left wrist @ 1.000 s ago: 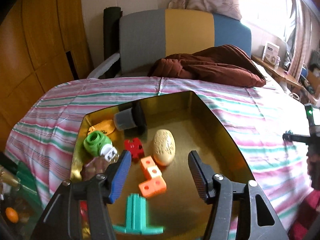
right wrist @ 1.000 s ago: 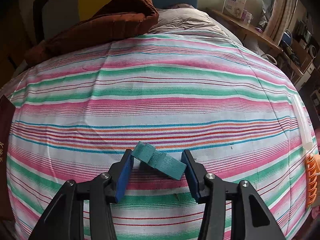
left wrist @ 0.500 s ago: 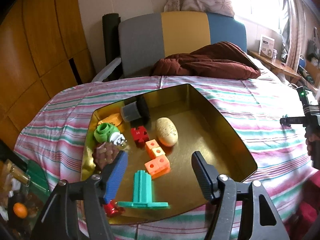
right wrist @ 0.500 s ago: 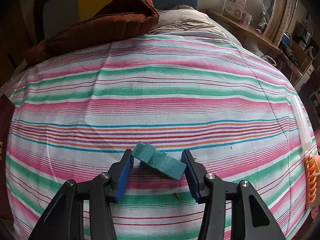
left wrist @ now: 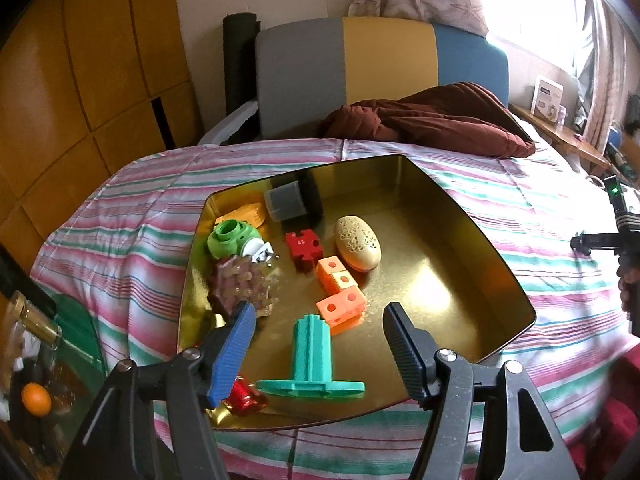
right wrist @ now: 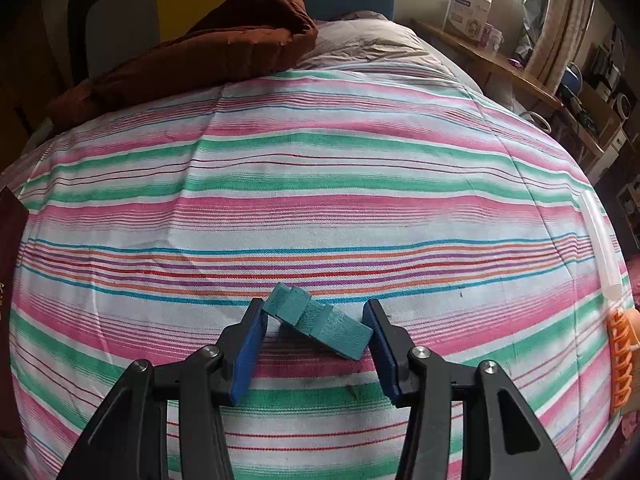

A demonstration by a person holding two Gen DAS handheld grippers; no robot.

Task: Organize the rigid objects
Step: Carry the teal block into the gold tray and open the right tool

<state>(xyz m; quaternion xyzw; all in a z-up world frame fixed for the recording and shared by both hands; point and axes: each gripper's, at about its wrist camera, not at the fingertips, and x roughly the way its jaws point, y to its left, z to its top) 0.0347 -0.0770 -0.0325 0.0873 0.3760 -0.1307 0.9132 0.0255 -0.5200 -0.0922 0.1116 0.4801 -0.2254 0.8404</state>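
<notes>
A gold tray (left wrist: 492, 280) on the striped bed holds several toys: a teal stand piece (left wrist: 312, 356), orange cubes (left wrist: 340, 292), a red block (left wrist: 303, 245), a beige egg (left wrist: 357, 242), a green cylinder (left wrist: 230, 238), a brown spiky piece (left wrist: 240, 286) and a grey cup (left wrist: 285, 202). My left gripper (left wrist: 320, 344) is open and empty above the tray's near edge. My right gripper (right wrist: 316, 332) is shut on a teal stepped block (right wrist: 320, 322), held just over the striped bedspread (right wrist: 320, 184).
A brown blanket (left wrist: 432, 120) lies at the head of the bed, also in the right wrist view (right wrist: 200, 60). An orange comb-like piece (right wrist: 620, 356) sits at the bed's right edge. A red metallic piece (left wrist: 242, 396) lies at the tray's near-left corner.
My left gripper has pulled back and up from the tray, so more of the tray shows. The right gripper holds the teal block nearly still.
</notes>
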